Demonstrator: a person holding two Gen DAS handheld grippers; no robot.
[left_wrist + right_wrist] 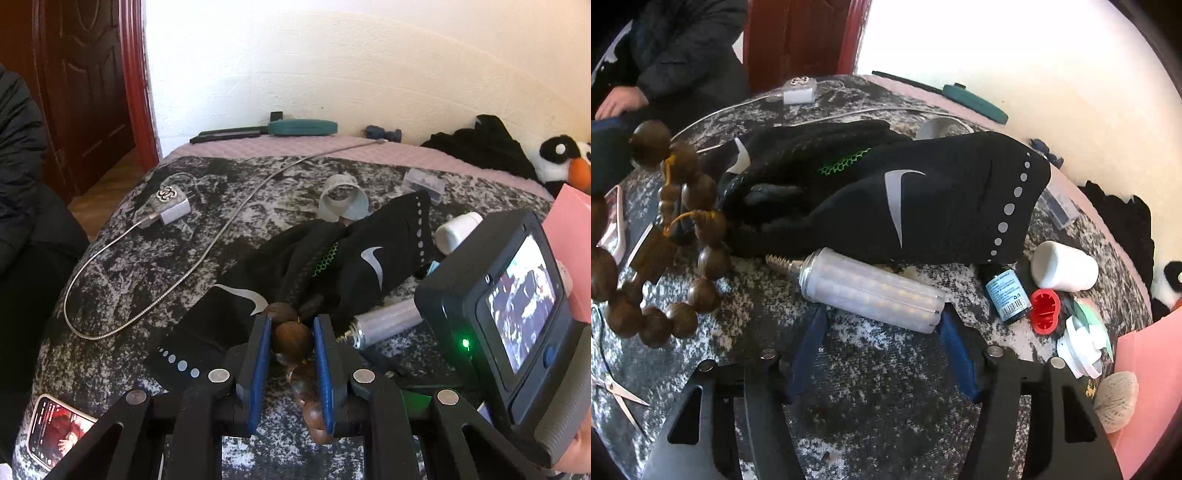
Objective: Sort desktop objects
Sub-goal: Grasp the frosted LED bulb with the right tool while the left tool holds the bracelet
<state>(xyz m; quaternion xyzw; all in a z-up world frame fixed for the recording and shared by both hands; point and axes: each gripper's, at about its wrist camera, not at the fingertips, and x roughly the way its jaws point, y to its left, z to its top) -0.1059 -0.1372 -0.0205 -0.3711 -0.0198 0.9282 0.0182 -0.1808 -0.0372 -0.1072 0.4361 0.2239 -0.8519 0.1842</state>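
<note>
The left gripper [292, 341] clenches glossy brown wooden beads [293, 338]; the right gripper [881, 321] is released behind a white bulb [871, 291]; ahead, a black glove [923, 199] bears a Nike swoosh.

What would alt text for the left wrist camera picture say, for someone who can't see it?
The left gripper is shut on a string of brown wooden beads, above a mottled grey cloth. Beyond lie black Nike gloves, a white LED bulb and a white charger with its cable; a phone shows lower left.
</note>
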